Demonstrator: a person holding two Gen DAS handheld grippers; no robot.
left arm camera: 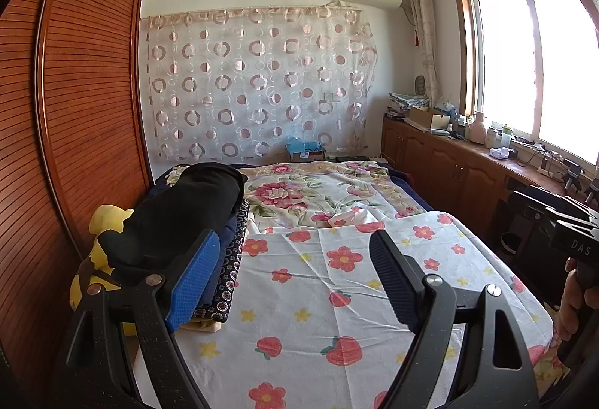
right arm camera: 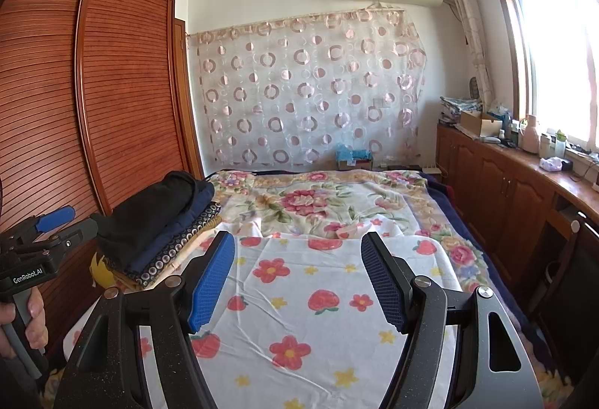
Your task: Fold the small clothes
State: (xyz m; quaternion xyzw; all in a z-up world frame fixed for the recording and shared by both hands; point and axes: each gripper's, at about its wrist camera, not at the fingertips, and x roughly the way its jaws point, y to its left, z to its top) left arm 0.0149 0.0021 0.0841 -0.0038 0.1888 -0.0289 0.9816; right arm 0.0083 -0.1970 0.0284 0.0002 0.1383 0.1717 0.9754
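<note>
A stack of folded clothes [left arm camera: 179, 221], black on top over dark blue and a patterned piece, lies at the left side of the bed; it also shows in the right wrist view [right arm camera: 157, 221]. A white cloth with red flowers and strawberries [left arm camera: 337, 278] is spread flat on the bed, also in the right wrist view [right arm camera: 299, 296]. My left gripper [left arm camera: 295, 278] is open and empty above the cloth, its left finger beside the stack. My right gripper [right arm camera: 297, 278] is open and empty above the cloth.
A wooden wardrobe [left arm camera: 82, 90] stands close on the left. A yellow soft toy [left arm camera: 105, 221] sits by the stack. A low wooden cabinet [right arm camera: 505, 191] with clutter runs under the window at right. A floral bedspread [left arm camera: 318, 191] covers the far bed.
</note>
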